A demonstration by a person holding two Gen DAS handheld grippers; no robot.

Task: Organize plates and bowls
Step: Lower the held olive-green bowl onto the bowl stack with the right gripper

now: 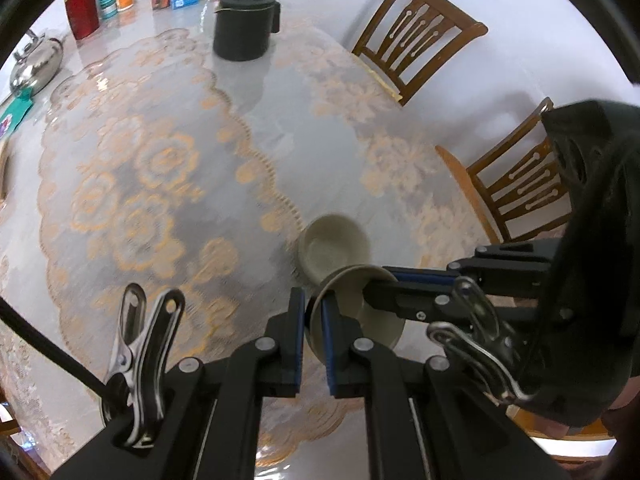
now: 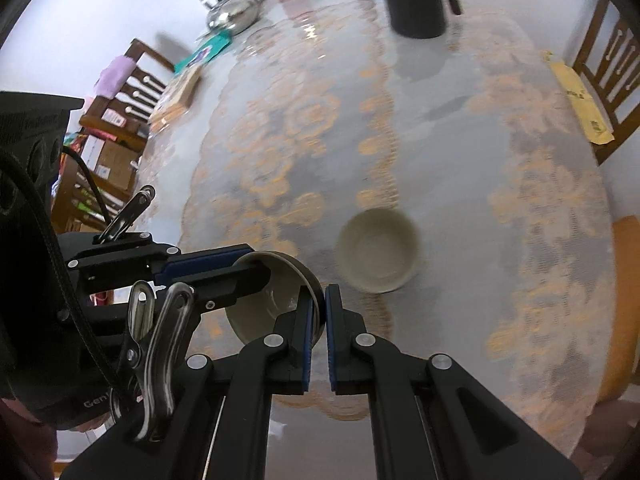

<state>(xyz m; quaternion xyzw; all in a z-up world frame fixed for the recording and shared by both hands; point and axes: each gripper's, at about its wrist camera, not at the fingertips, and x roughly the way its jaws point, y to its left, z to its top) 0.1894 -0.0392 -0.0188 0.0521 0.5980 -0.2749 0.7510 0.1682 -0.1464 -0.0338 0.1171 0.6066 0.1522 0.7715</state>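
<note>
From the left wrist, the left gripper (image 1: 313, 312) has its jaws clenched on the rim of a tilted bowl (image 1: 372, 320). The right gripper (image 1: 384, 284) grips the far side of its rim. A second bowl (image 1: 334, 248) sits on the table (image 1: 160, 160) just beyond.

From the right wrist, the right gripper (image 2: 320, 312) pinches the held bowl (image 2: 260, 312) too. The second bowl (image 2: 378, 250) is near. Level the held one, then lower it slowly inside the other.
</note>
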